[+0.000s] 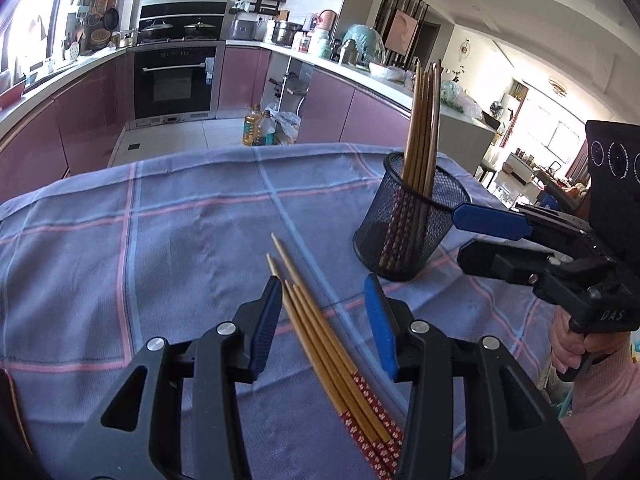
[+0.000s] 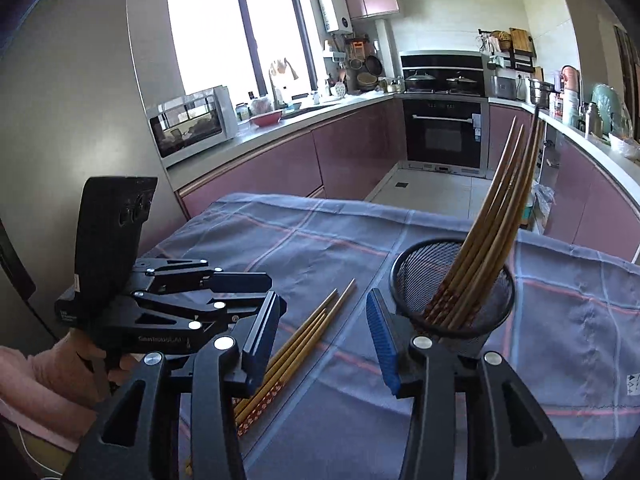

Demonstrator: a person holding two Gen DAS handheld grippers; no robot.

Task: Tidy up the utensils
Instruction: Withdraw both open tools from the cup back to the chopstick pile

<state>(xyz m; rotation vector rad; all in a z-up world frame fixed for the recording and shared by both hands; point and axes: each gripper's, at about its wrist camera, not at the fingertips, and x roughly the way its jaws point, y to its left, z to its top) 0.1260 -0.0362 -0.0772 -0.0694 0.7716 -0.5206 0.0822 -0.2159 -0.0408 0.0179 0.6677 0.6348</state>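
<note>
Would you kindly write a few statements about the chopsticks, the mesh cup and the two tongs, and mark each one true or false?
1. The black mesh cup stands upright on the checked cloth. True.
2. The mesh cup is empty. False: several chopsticks stand in it, tips up.
3. A bundle of loose chopsticks lies flat on the cloth. True.
4. The left tongs are clamped on the loose chopsticks. False: the pads stand apart on either side, not pressing them.
5. The right tongs hold a chopstick. False: they are open with nothing gripped.
6. The loose chopsticks have red patterned ends. True.
</note>
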